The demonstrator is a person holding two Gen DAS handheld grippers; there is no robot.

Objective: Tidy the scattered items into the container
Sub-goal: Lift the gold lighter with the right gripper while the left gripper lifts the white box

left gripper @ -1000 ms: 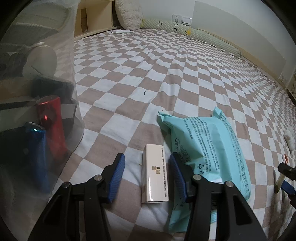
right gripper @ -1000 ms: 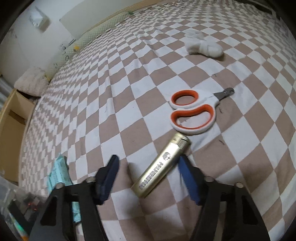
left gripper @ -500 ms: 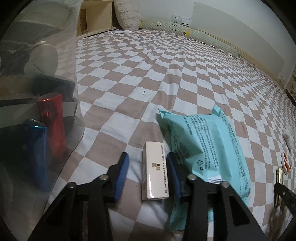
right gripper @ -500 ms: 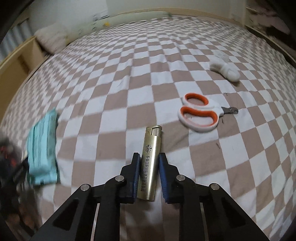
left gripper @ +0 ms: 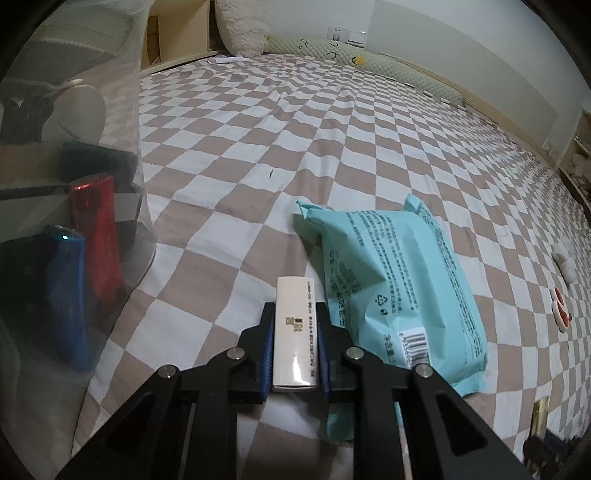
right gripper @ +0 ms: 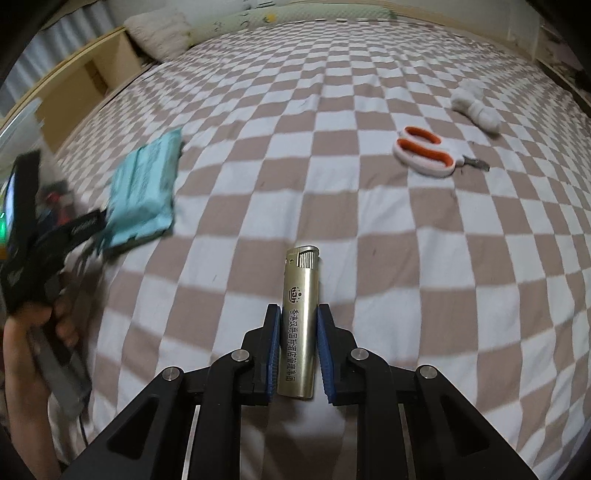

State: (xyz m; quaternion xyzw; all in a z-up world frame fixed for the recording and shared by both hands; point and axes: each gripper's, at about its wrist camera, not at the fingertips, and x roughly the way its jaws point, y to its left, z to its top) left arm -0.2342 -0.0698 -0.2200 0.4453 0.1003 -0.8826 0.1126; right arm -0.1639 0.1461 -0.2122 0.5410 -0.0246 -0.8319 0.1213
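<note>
My left gripper (left gripper: pixel 294 332) is shut on a small white box (left gripper: pixel 295 332), beside a teal wipes pack (left gripper: pixel 399 284) on the checkered bed. A clear container (left gripper: pixel 74 221) stands at the left, holding a red lighter (left gripper: pixel 98 229) and a blue lighter (left gripper: pixel 68 295). My right gripper (right gripper: pixel 295 339) is shut on a gold lighter (right gripper: pixel 298 321). Orange-and-white clippers (right gripper: pixel 424 151) and a white cloth bundle (right gripper: pixel 474 105) lie far right. The teal pack (right gripper: pixel 144 188) and the left gripper (right gripper: pixel 44 243) show blurred at the left of the right wrist view.
A checkered sheet (left gripper: pixel 332 129) covers the bed. A pillow (left gripper: pixel 242 27) and a wooden shelf (left gripper: pixel 173 33) are at the far end. The container also holds dark items and a white round object (left gripper: pixel 83 110).
My left gripper closed on the white box. My right gripper closed on the gold lighter and swung it so it points forward, with the clippers now farther right.
</note>
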